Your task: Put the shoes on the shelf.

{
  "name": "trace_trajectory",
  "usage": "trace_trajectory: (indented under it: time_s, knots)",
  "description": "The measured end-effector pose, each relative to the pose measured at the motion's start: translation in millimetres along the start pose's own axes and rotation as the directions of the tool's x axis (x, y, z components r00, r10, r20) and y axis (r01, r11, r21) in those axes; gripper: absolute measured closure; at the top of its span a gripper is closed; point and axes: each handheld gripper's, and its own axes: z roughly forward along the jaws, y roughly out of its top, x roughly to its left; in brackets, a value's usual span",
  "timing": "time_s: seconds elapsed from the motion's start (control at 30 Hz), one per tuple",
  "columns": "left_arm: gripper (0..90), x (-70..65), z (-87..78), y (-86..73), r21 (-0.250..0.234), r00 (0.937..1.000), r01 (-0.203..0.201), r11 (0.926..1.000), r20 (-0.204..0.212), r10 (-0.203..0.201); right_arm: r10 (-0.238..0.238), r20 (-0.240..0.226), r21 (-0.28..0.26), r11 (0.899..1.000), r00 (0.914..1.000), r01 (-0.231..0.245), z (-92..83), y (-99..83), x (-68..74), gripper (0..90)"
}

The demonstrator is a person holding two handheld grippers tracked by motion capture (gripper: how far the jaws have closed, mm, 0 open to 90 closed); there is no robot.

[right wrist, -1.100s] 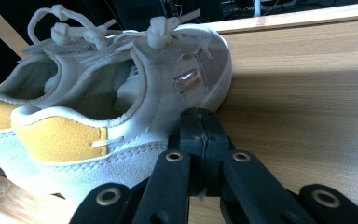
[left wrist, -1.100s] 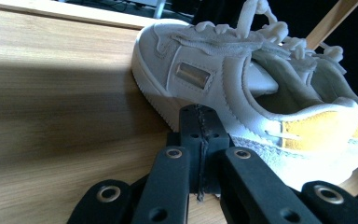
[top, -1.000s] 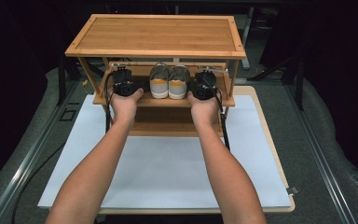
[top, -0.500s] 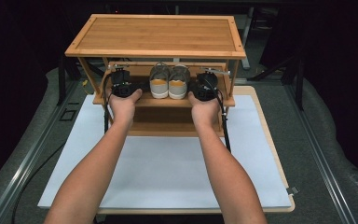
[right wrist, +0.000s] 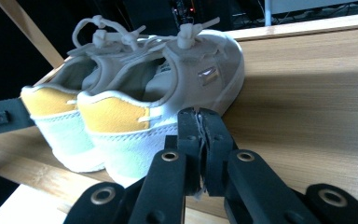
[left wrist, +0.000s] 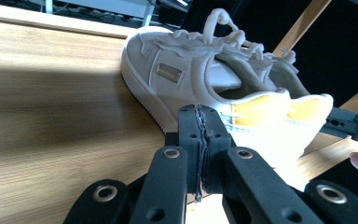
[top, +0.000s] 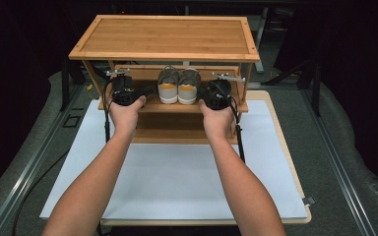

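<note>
Since a second ago both hands have crept a little nearer the pair of shoes on the rack's middle shelf; the shoes themselves have not moved. The left gripper (top: 145,91) sits at the left of the pair of shoes (top: 178,86), its jaws pressed together on nothing, their tips just beside the left shoe's (left wrist: 186,79) sole in its own view. The right gripper (top: 203,93) mirrors it at the right, jaws likewise pressed together and empty, close against the right shoe's (right wrist: 168,98) heel. From above, the rack's top shelf (top: 165,38) hides the shoes' toes and the far part of the middle shelf (top: 147,101), and whether either tip touches a sole is hard to tell. The rack stands at the far edge of a table (top: 295,182) covered by a white sheet (top: 177,182); grey floor (top: 339,128) and darkness surround it.
</note>
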Motion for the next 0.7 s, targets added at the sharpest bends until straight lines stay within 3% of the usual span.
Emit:
trace_trajectory:
  time_s: [0.23,0.37,0.5,0.7]
  knots:
    - [88.7,-5.5,-8.4,-1.3,0.004,0.9993,-0.018,0.9998,0.031,0.018,-0.017,-0.015,-0.007,1.0,0.9998,0.017,-8.8,-0.5,2.8,86.6]
    - [88.6,-5.1,-15.3,-6.1,0.006,0.9984,-0.019,0.9998,0.054,0.019,-0.012,-0.058,0.005,1.0,0.9982,0.012,-19.1,-0.6,1.2,86.4]
    - [88.6,-3.8,-25.5,-12.5,0.002,0.9969,-0.012,0.9999,0.077,0.012,-0.026,-0.067,-0.001,1.0,0.9974,0.026,-29.2,-4.6,-1.0,86.3]
    - [88.6,-4.5,-43.5,-22.8,0.005,0.9935,-0.042,0.9991,0.106,0.042,-0.034,-0.094,0.005,0.999,0.995,0.034,-47.3,-13.8,-4.9,86.5]
